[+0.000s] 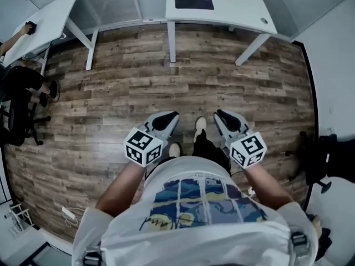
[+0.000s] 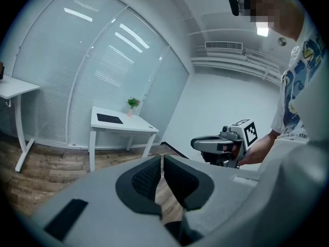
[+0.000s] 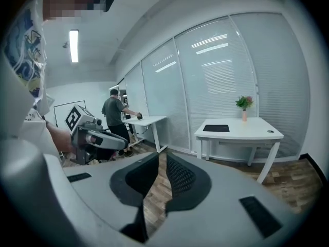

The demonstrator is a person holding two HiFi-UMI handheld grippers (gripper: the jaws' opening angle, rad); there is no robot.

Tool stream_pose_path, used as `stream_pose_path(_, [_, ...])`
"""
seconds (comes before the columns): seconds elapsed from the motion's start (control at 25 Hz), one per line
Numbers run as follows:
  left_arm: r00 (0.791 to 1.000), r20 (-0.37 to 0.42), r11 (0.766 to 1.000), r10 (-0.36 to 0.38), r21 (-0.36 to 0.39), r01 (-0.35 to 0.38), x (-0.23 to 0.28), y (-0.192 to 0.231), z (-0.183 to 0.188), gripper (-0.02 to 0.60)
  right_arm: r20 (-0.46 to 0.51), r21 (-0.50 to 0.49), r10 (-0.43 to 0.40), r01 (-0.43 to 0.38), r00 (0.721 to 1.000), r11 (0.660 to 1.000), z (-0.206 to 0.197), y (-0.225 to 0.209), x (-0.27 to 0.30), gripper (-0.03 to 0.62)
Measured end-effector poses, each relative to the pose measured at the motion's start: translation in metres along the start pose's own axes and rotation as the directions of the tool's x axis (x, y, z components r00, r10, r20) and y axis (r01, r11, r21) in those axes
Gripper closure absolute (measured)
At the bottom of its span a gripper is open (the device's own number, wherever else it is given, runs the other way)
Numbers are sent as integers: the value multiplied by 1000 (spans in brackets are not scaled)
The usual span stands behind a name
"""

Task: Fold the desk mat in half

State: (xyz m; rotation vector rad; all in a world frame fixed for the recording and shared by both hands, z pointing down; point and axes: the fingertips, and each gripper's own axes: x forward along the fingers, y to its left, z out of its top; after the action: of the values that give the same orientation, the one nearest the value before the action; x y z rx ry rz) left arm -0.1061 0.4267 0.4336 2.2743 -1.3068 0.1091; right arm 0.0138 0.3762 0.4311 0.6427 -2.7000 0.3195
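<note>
Left claw [image 2: 162,163] is clenched, its pads together with nothing between them; only the wooden floor [image 1: 138,87] shows through the slit. Right claw [image 3: 162,158] is clenched in the same way and is also empty. Both are held close to the person's body, well apart from the white worktop [image 1: 222,15], which stands at twelve o'clock in the head view. The desk mat [image 1: 193,0] lies flat and unfolded on this worktop, so I judge that the task is not yet begun: the approach, the grasp of one edge and the fold are all left. At two o'clock from the desk mat stands a small pink pot [image 3: 243,115], the only container, and it holds a green plant [image 3: 243,102].
</note>
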Motion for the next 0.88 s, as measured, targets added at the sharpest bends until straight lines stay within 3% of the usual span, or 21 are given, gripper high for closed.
stream_pose_path(0.24, [998,-16,999,53,-2,-53,69,50,31,526,5,-12,30,-30,1000,999,17,-75,45,530])
stream_pose_path(0.56, [988,4,986,157,-55,-157,183,117,101,509,5,-67,86,-85,996,994,70,-208,93,526])
stream_pose_path(0.88, [972,12,967,236,-104,-233,292,181,142,506,-15,-74,98,-99,995,992,77,-323,117,523])
